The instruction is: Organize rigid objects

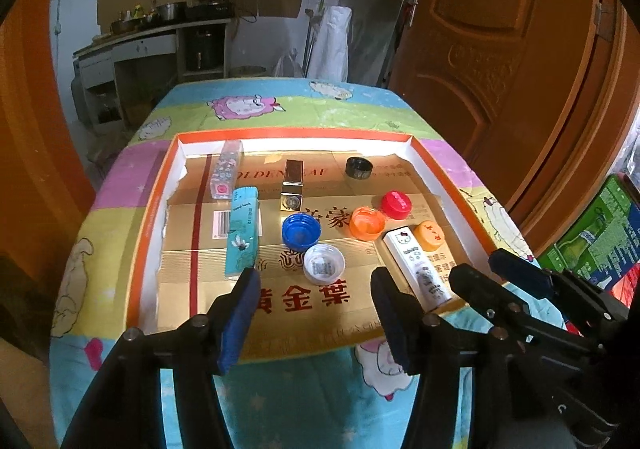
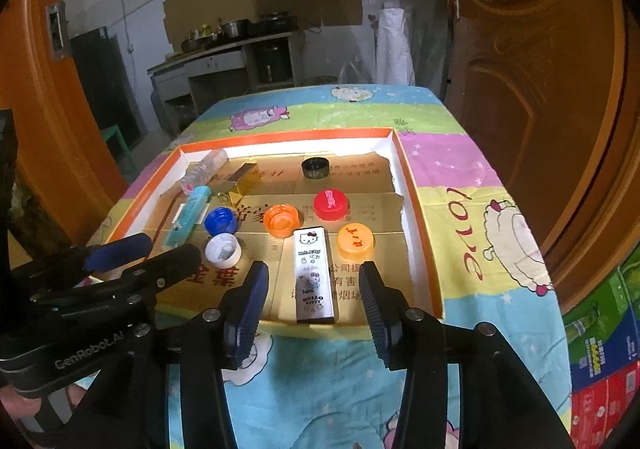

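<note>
Both grippers hang with jaws apart, nothing between them — left gripper (image 1: 316, 313), right gripper (image 2: 314, 301). Just ahead of the right one lies the white lighter (image 2: 313, 277) in the tray (image 2: 416, 217); caps beyond look grouped by kind — lighters further left.

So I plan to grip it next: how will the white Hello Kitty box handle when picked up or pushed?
The Hello Kitty box looks stiff and flat-sided, so probably grips squarely. Lying flat, it should slide, not roll. Its glossy face may be slippery.
</note>
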Demonstrator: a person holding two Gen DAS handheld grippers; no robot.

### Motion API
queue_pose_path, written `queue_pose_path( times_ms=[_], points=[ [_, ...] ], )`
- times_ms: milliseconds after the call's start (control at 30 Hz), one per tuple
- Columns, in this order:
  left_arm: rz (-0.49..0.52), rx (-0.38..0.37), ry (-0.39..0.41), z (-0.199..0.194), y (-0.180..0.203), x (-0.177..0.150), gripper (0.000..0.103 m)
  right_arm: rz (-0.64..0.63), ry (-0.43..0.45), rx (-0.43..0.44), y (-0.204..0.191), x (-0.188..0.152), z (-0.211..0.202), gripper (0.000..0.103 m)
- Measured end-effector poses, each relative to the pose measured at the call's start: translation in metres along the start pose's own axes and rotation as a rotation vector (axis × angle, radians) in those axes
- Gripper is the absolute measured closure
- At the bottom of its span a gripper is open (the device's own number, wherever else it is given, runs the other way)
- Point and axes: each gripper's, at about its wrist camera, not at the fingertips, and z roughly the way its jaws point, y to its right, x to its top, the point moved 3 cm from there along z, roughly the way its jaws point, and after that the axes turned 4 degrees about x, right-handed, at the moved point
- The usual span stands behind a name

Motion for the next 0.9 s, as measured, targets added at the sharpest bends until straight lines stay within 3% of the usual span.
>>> queue_pose_path(
  times_ms=[900],
  points=[
    [-0.008,0.032,0.129,-0.107,-0.004,-0.022,0.046,0.008,0.09,-0.041,-0.039,-0.016,-0.095,0.054]
  ],
)
